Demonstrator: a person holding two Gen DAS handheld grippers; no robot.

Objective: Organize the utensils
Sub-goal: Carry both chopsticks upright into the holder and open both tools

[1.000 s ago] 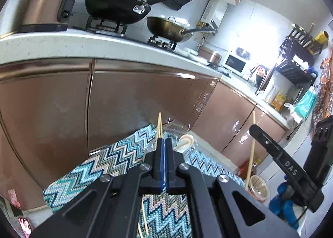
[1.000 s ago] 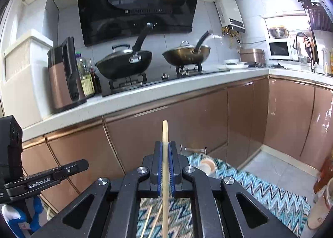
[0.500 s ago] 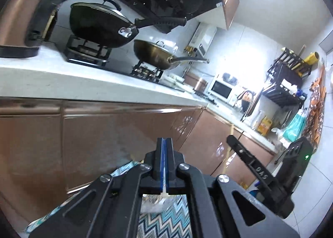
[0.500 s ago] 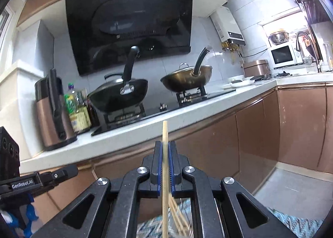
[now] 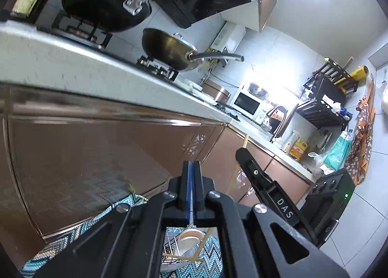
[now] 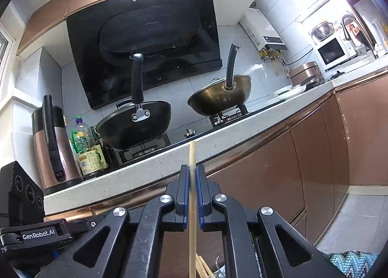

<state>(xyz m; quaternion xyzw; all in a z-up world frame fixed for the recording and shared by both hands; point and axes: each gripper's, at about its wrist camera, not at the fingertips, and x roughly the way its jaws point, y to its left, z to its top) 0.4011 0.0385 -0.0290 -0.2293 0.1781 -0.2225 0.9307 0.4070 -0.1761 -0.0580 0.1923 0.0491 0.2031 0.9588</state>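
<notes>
My right gripper [image 6: 191, 176] is shut on a single wooden chopstick [image 6: 192, 156] that stands upright between the blue pads and pokes above them. My left gripper [image 5: 192, 171] is shut on the thin handle of a pale spoon [image 5: 190, 234], whose bowl hangs below the jaws. Under it a wire utensil rack [image 5: 174, 253] with more chopsticks [image 5: 184, 258] sits on a zigzag mat [image 5: 55, 248]. The right gripper with its chopstick [image 5: 245, 140] shows at right in the left wrist view. More chopsticks [image 6: 203, 268] lie below the right gripper.
Brown cabinet fronts [image 6: 312, 156] and a speckled counter [image 6: 157, 168] rise ahead. On the stove stand a black wok [image 6: 135, 122] and a brass wok [image 6: 220, 98]. A kettle [image 6: 53, 147] and bottles [image 6: 89, 149] stand left; a microwave [image 5: 249, 104] stands farther along.
Both grippers have risen and tilted upward, so the mat and rack dropped low in view. The left gripper's chopstick tip is gone and the spoon hangs from it now. The right keeps its chopstick.
</notes>
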